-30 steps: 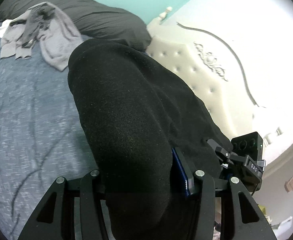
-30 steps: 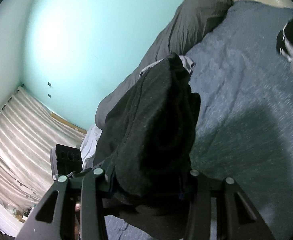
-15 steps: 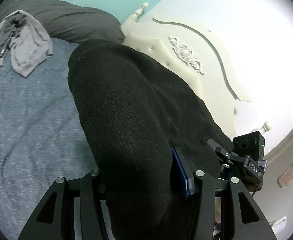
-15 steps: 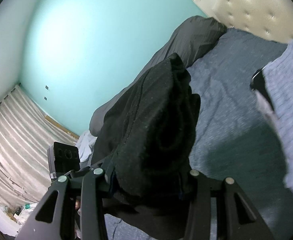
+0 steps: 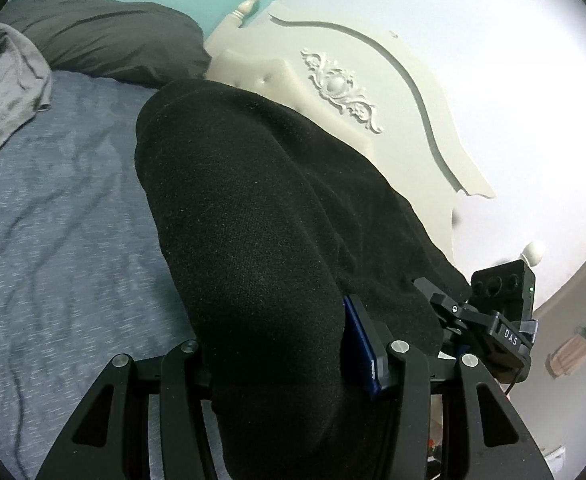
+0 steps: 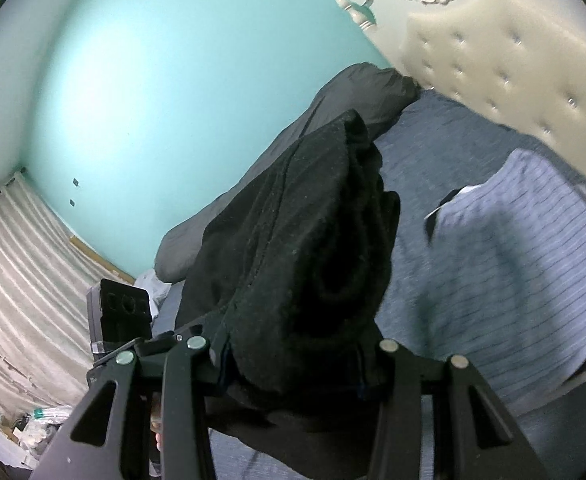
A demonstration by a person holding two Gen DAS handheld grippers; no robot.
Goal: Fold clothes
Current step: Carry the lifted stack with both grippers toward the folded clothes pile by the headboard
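i have the black garment [image 5: 253, 240] bunched in both tools; the left tool [image 5: 277, 356] sits about half open with its jaws clamped on a thick wad of the cloth, and the right tool [image 6: 293, 352] likewise has its jaws pressed on a folded bundle of the same black fabric [image 6: 305, 248]; the cloth is up off the bed [image 5: 53, 220], draped over and ahead of the fingers.

what has changed over the last second: both views have swung toward the headboard [image 5: 333, 92]; the grey clothes [image 5: 5, 88] that sat well inside the left view a second ago have slid out to its left edge, and in the right view a striped garment [image 6: 533, 248], barely at the edge before, now fills the right side on the bed; the grip itself looks the same throughout.

i read that as carrying the folded piece across the bed, probably toward the striped one as a stacking spot; the fold seems made, and the set-down is not yet done; the risk is the bundle loosening on release.
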